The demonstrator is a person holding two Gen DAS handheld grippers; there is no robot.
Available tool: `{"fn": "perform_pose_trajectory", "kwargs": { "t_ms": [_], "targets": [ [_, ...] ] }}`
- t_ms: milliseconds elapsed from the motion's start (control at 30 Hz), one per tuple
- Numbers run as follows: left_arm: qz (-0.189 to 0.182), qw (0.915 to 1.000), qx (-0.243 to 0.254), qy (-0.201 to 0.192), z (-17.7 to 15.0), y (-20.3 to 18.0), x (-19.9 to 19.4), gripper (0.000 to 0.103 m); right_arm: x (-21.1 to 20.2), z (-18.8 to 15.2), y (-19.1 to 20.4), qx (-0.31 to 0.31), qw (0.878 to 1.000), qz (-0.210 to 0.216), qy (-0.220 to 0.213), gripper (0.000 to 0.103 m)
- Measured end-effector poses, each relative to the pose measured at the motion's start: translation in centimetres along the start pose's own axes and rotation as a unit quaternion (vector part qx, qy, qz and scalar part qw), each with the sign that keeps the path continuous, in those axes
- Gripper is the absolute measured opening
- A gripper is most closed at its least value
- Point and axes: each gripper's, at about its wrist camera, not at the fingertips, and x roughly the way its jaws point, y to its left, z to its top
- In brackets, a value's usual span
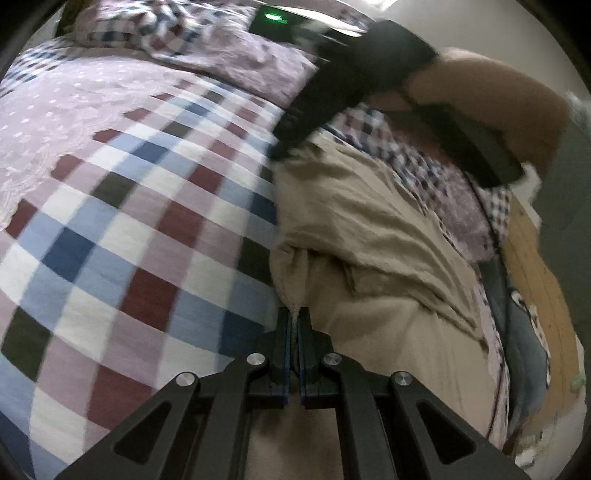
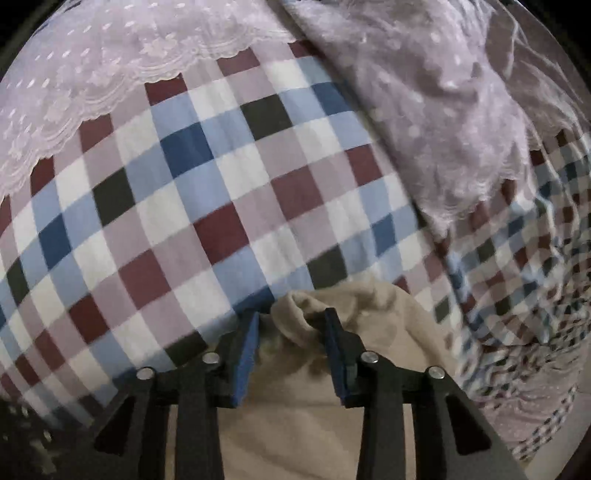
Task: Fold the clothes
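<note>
A beige garment (image 1: 369, 229) lies rumpled on the checked bedcover (image 1: 129, 221). My left gripper (image 1: 294, 314) is shut on its near edge, with a thin strip of cloth pinched between the pads. At the garment's far end, blurred, my right gripper (image 1: 284, 147) points down at the cloth, held by a person's bare arm (image 1: 480, 92). In the right wrist view the right gripper (image 2: 291, 317) stands with its jaws apart. A rolled fold of the beige garment (image 2: 332, 387) lies between them, against the right finger (image 2: 334, 332) and clear of the left pad.
A lilac lace coverlet (image 2: 92, 74) covers the far part of the bed, and a heaped lilac cloth (image 2: 443, 110) lies at the right. A dark device with a green light (image 1: 273, 16) sits at the bed's far end. Wooden floor (image 1: 535, 277) shows beyond the bed's right edge.
</note>
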Motion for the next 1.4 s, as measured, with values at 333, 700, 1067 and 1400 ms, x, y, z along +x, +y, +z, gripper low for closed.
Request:
{"fn": "perform_pose_trajectory", "kwargs": {
  "t_ms": [333,700,1067,1400],
  "targets": [
    [0.000,0.9999,-0.011,-0.006,0.1,0.3,-0.4,0.001,-7.0,-1.2,-9.9,0.239,0.951,-0.052,-0.190,0.000],
    [-0.007,0.9990,-0.044,-0.007,0.5,1.5,-0.6,0.002,-4.0,-1.2,-5.4,0.217,0.963,0.061,-0.144,0.040],
    [-0.020,0.9926,-0.088,-0.081,1.2,2.2,-5.1,0.065,-17.7,-24.2,-3.2,0.286,0.890,0.046,-0.351,0.043],
    [-0.148,0.9602,-0.043,-0.233,-0.4,-3.3,-18.8,0.083,-33.1,-56.0,10.3,0.259,0.820,0.095,-0.502,0.057]
  ]
}}
